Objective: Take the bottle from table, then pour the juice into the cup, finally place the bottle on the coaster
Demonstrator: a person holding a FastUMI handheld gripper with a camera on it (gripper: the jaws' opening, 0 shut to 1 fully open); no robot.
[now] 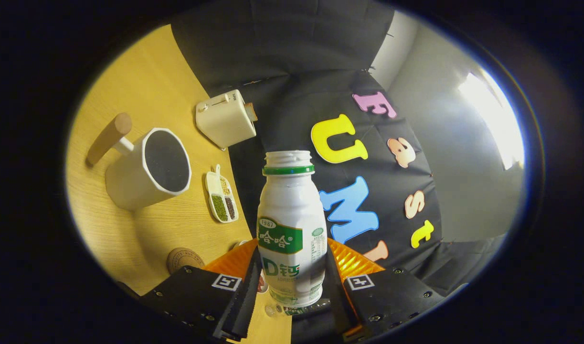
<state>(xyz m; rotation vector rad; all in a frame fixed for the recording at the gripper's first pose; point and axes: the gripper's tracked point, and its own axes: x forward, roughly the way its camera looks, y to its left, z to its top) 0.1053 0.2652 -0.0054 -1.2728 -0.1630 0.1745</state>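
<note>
A white plastic bottle [292, 224] with a green neck ring and green label, its mouth uncapped, stands between my two fingers. My gripper [292, 282] is shut on the bottle's lower half and holds it above the wooden table [143, 86], with the whole view tilted. A white cup [146, 174] with a dark inside and a wooden handle sits on the table beyond and to the left of the fingers. The round brown coaster [184, 260] lies on the table just beside the left finger.
A cream toaster [226, 118] stands near the table's far edge against the black cloth wall. A small white divided dish [221, 195] with beans lies between the cup and the bottle. A grey room wall with a bright window shows to the right.
</note>
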